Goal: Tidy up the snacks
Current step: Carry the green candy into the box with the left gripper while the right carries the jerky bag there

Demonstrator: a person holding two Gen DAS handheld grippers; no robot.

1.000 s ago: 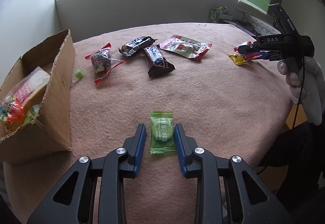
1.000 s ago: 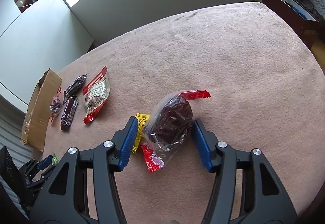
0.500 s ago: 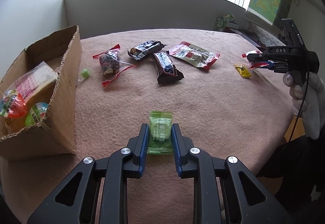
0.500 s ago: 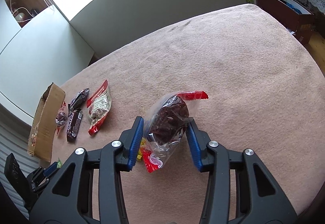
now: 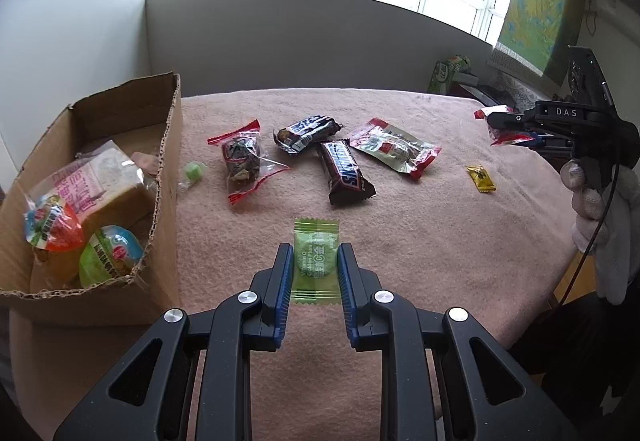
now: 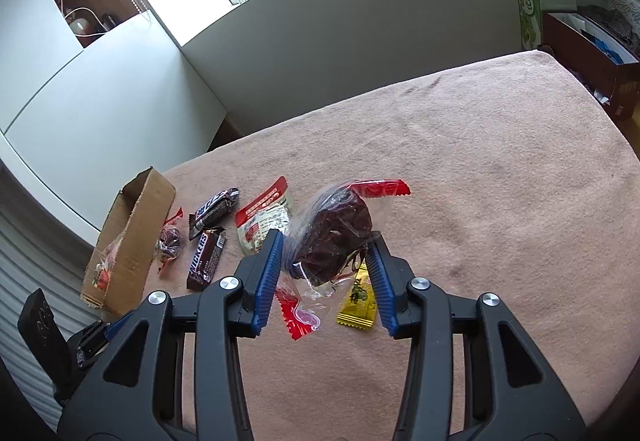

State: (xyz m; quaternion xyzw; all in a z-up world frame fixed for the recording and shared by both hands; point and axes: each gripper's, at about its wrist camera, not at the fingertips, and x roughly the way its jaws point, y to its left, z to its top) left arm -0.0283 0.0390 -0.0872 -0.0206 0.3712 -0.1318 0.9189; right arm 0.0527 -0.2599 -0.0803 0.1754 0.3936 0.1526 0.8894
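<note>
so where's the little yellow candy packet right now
The yellow packet lies flat on the pink tablecloth at the right of the left wrist view, right of the red-edged pouch; in the right wrist view it sits just under the right gripper.

The right gripper (image 6: 326, 255) clamps a clear bag of dark dried fruit (image 6: 334, 237) between its blue pads (image 6: 269, 277), the bag's red-edged ends sticking out above and below. Beneath it on the pink tablecloth (image 6: 480, 181) lies a small yellow sachet (image 6: 358, 301). To the left – a red-and-white packet (image 6: 260, 219), two Snickers bars (image 6: 206, 261), another clear bag with red trim (image 6: 170, 241) and a cardboard box (image 6: 128, 237) at the table's edge. The left gripper (image 6: 94, 339) shows at the lower left corner – its jaws cannot be made out here.
</note>
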